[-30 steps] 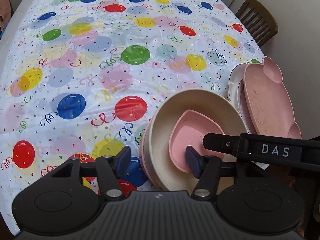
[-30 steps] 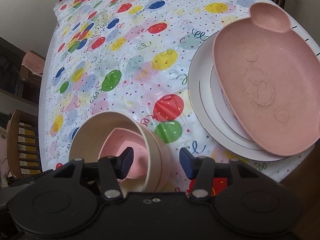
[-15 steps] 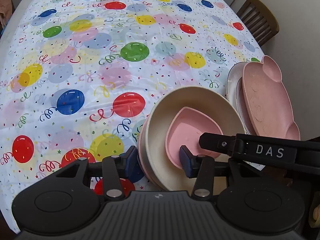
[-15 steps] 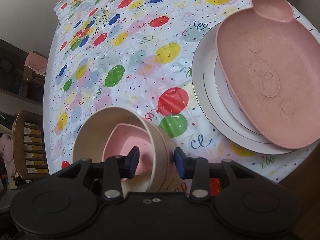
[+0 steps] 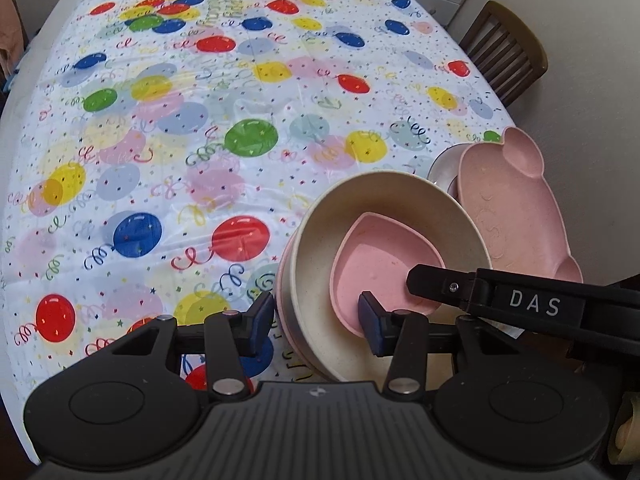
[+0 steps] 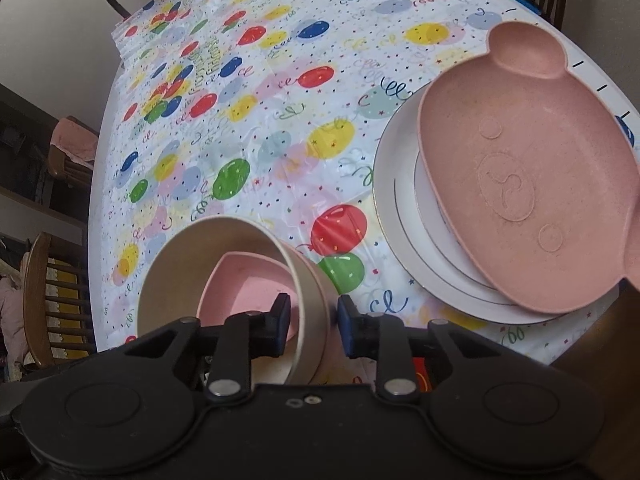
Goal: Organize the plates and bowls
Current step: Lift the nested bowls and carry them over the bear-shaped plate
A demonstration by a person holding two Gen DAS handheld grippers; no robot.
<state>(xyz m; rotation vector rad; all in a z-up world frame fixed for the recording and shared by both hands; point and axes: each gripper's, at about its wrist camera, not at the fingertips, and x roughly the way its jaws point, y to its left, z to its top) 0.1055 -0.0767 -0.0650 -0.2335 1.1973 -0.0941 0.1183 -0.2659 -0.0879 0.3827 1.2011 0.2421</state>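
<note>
A stack of bowls stands near the table's front edge: a beige bowl (image 5: pixel 384 208) nested in a pink one, with a small pink heart-shaped bowl (image 5: pixel 380 264) inside. My left gripper (image 5: pixel 316 320) straddles the stack's near-left rim, one pad outside, one inside, a gap still showing. My right gripper (image 6: pixel 310 320) is closed on the beige bowl's (image 6: pixel 192 264) right wall, one pad inside beside the heart bowl (image 6: pixel 248 284). A pink bear-shaped plate (image 6: pixel 524 184) lies on stacked white plates (image 6: pixel 400 216) to the right.
The table wears a balloon-print cloth (image 5: pixel 224 128). Wooden chairs stand at the far right (image 5: pixel 508 52) and at the left side (image 6: pixel 48 296). The white plates sit close to the table's right edge (image 5: pixel 444 164).
Both grippers narrowed around the bowl stack's rim. The right gripper's pads came together onto the beige bowl's wall; the left gripper shifted right so its pads straddle the rim.
</note>
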